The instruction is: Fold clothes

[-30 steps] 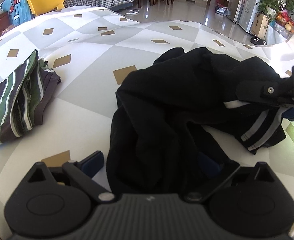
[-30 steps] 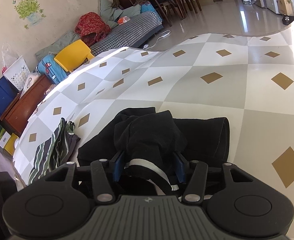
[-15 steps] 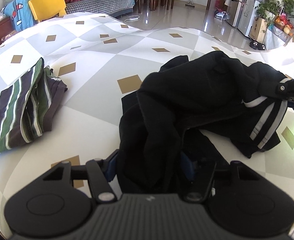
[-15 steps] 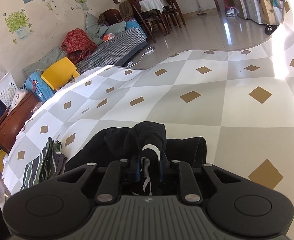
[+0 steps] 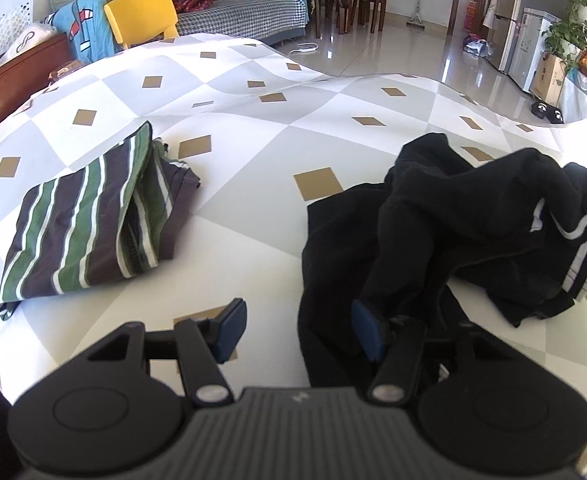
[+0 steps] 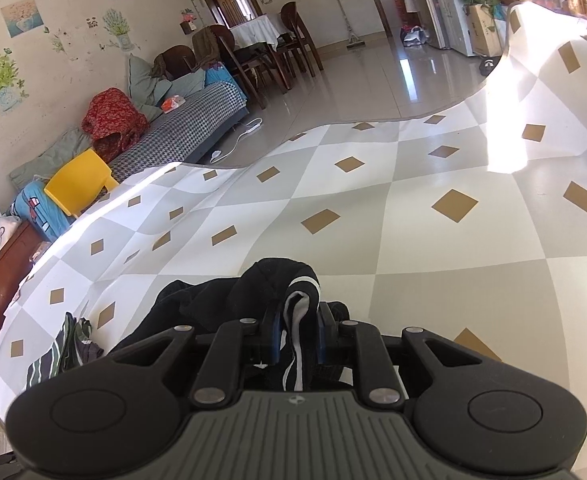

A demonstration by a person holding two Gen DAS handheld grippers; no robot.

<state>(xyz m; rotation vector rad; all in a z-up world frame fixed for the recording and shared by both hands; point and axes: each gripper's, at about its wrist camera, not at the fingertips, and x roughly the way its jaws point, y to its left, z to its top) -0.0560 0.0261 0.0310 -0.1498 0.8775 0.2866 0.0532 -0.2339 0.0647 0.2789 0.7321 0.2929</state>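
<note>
The left wrist view shows the whole black garment [image 5: 453,232] lying crumpled on the checkered cloth [image 5: 253,184], with white stripes at its right end. The right wrist view shows only a small bunch of this garment [image 6: 277,284], raised in front of the camera.

The left gripper [image 5: 299,330] has its fingers spread wide apart. The right finger pad [image 5: 367,334] touches the edge of the black fabric, and the left pad [image 5: 231,326] stands over bare cloth, so nothing is held between them. The right gripper [image 6: 299,338] has its fingers pressed together on the striped part of the black garment, and a white-edged fold hangs down between them.

The striped shirt [image 5: 89,232], green, dark and white, lies folded to the left of the black garment, well apart from it. In the left view its full shape shows; in the right view only a small corner [image 6: 59,354] appears at the lower left.

A white perforated basket [image 5: 9,12] stands behind at the far left, beside a yellow chair [image 5: 141,12]. What is inside it I cannot tell.
</note>
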